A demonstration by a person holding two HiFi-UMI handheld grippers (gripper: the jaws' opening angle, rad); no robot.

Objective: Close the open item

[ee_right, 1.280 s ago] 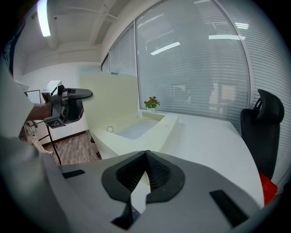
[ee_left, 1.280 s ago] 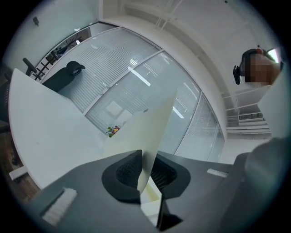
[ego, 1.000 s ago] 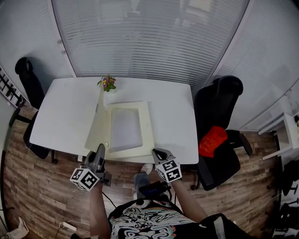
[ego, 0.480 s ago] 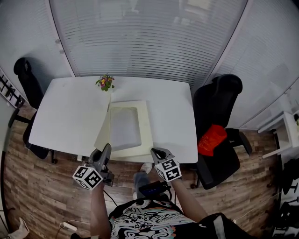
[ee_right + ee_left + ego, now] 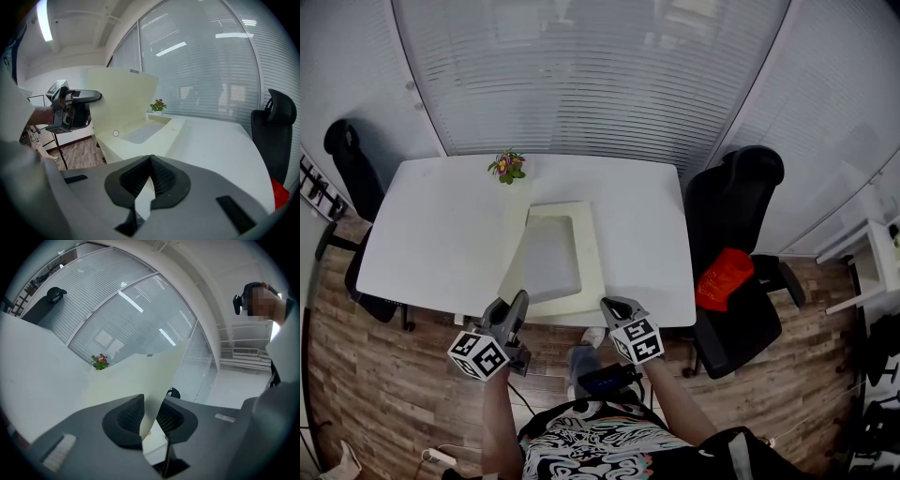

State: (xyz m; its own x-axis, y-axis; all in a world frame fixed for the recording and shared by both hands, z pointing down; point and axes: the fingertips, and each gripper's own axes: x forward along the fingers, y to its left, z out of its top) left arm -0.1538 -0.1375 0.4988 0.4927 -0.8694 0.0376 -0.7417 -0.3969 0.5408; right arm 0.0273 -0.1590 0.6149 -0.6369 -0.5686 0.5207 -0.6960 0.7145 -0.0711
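**Table.** A white table (image 5: 441, 234) stands before a wall of blinds (image 5: 591, 75). A flower pot (image 5: 508, 167) sits at its far edge, left of centre.

**Box.** The cream box (image 5: 586, 253) lies flat on the near half of the table, at mid-width, and its near edge reaches the table's near edge. A shallow grey recess (image 5: 548, 258) fills its middle. A small round mark (image 5: 116, 133) shows at the near left corner.

**Lid.** The lid (image 5: 140, 376) is hinged along the left side of the box. It is raised and leans to the right over the recess, not yet down on the box.

**Left gripper.** The left gripper (image 5: 152, 401) is at the near left corner of the box, off the near edge of the table. Its jaws are narrowly apart and are opening. The near corner of the lid stands between the pads (image 5: 129, 416). A thin strip of background shows between the lid and the right-hand pad.

**Right gripper.** The right gripper (image 5: 150, 158) is held just off the near edge of the table, at the near right corner of the box. Its jaw tips meet and nothing is between them. It does not touch the box.

**Surroundings.** A black chair (image 5: 736, 216) stands right of the table with a red item (image 5: 724, 279) on its seat. A second black chair (image 5: 352, 159) stands at the far left. The floor (image 5: 384, 375) is wood plank.
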